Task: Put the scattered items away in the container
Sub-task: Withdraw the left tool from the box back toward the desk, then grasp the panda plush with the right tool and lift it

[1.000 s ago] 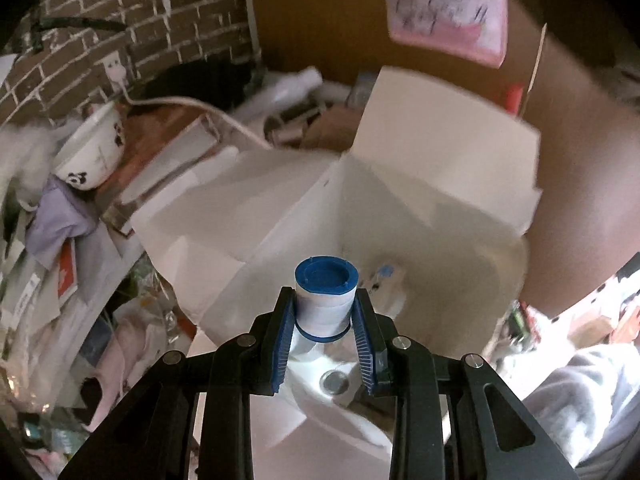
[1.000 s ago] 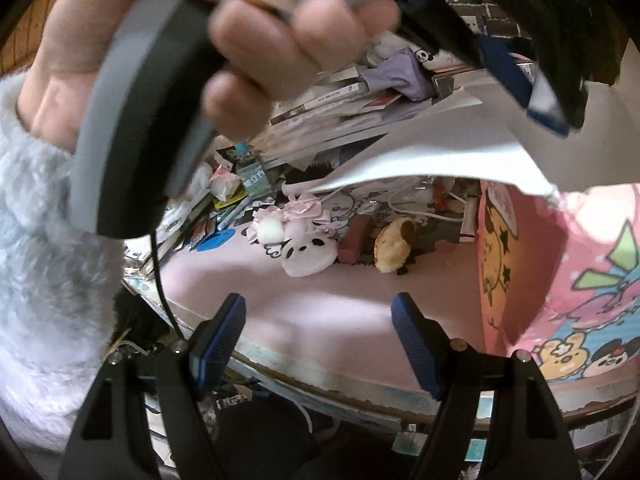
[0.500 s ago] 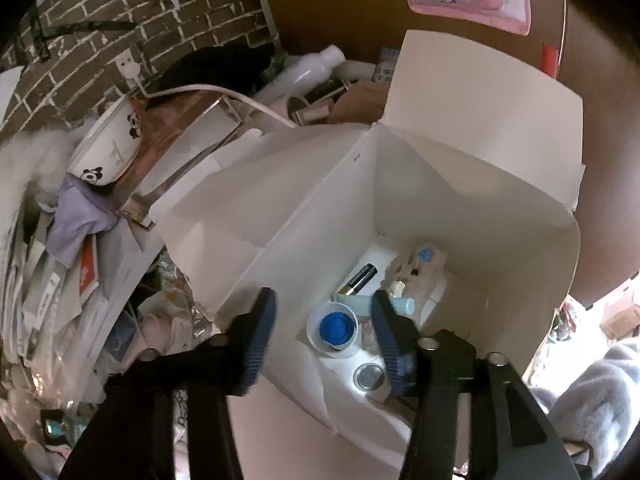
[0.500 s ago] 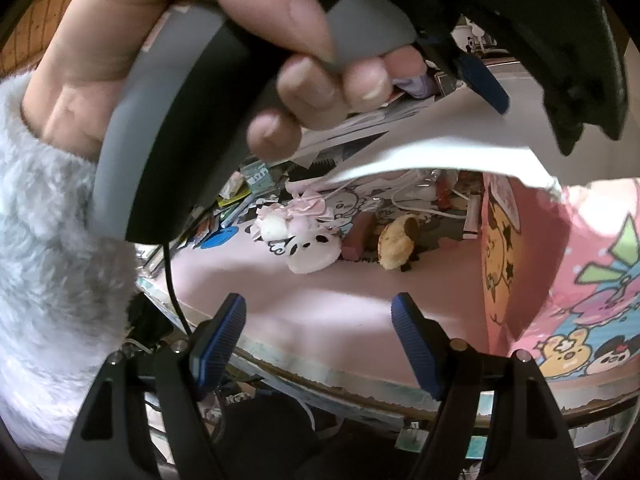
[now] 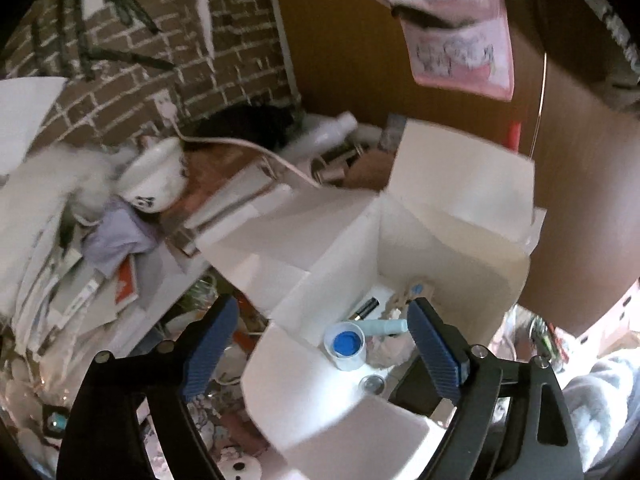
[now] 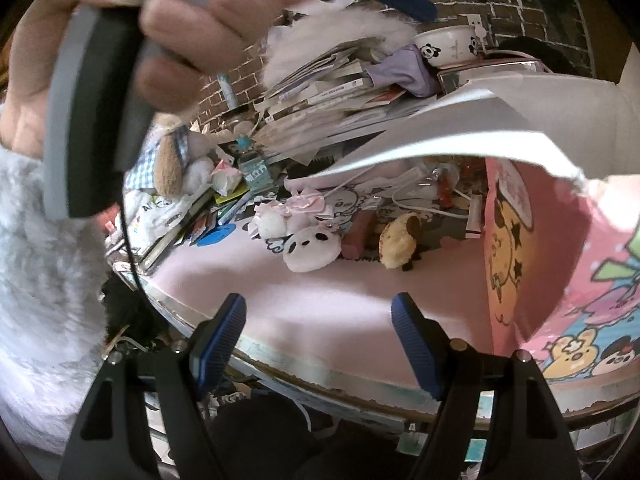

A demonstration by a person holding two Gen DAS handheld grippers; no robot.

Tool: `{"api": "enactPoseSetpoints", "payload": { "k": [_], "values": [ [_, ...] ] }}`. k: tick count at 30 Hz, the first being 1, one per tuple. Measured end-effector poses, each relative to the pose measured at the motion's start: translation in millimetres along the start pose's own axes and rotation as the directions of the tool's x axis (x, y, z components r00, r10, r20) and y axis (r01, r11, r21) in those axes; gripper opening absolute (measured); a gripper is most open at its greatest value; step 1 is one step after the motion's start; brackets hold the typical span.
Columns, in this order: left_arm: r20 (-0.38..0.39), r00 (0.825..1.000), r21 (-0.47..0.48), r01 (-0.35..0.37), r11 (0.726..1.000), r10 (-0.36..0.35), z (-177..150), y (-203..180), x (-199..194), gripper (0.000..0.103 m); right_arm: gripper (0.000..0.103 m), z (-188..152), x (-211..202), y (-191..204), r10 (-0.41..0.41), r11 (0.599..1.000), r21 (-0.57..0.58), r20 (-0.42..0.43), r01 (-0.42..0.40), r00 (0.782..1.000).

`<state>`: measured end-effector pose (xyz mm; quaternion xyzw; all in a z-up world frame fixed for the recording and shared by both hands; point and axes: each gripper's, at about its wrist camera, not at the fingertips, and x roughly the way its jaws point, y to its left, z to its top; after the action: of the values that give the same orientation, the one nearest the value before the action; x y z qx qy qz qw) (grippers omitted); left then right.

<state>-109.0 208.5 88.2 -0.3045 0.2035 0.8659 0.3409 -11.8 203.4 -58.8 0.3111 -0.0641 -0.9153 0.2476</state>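
Observation:
A white cardboard box [image 5: 452, 240] stands with its flaps up in the left wrist view. On its floor lie a white jar with a blue lid [image 5: 345, 343], a pale blue tube [image 5: 386, 325], a black and gold stick [image 5: 364, 308] and a round metal lid [image 5: 372, 383]. My left gripper [image 5: 320, 344] hangs open above the box with nothing in it. In the right wrist view my right gripper [image 6: 318, 330] is open and empty over a pink mat [image 6: 320, 292]. A panda plush [image 6: 312, 249], a brown plush [image 6: 400, 242] and a pink fluffy toy [image 6: 280, 218] lie on the mat.
A hand [image 6: 120, 32] holds the other gripper's grey handle at top left of the right wrist view. Stacked books and papers [image 6: 332, 92], a panda bowl [image 6: 448, 50] and a brick wall [image 5: 160, 40] lie behind. A pink cartoon bag [image 6: 560, 272] stands at right.
My left gripper let go of the blue-lidded jar, which now lies in the box, then opened wide and pulled back upward. My right gripper stayed open and hardly moved.

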Motion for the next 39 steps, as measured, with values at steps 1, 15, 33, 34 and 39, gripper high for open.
{"api": "enactPoseSetpoints", "payload": {
  "k": [1,15,33,34,39],
  "values": [
    [0.021,1.0,-0.011,-0.009,1.0,0.009,-2,4,-8,0.087,0.073,-1,1,1,-0.004,1.0,-0.006,0.001,0.004,1.0],
    [0.133,0.955,-0.2,-0.235,0.951,0.264,-82,54,-77,0.097,0.073,-9,24,12,-0.023,0.998,-0.062,0.0,0.023,1.0],
    [-0.039,0.895,-0.439,-0.415,0.797,0.445,-205,100,-76,0.098,0.073,0,58,27,-0.051,0.991,-0.125,-0.022,0.048,0.998],
    [-0.044,0.893,-0.45,-0.418,0.789,0.448,-211,102,-78,0.098,0.073,4,61,30,-0.06,0.99,-0.131,-0.022,0.056,0.998],
    [-0.066,0.884,-0.488,-0.434,0.757,0.463,-234,110,-84,0.098,0.073,19,77,42,-0.103,0.98,-0.175,-0.026,0.097,0.994]
  ]
}}
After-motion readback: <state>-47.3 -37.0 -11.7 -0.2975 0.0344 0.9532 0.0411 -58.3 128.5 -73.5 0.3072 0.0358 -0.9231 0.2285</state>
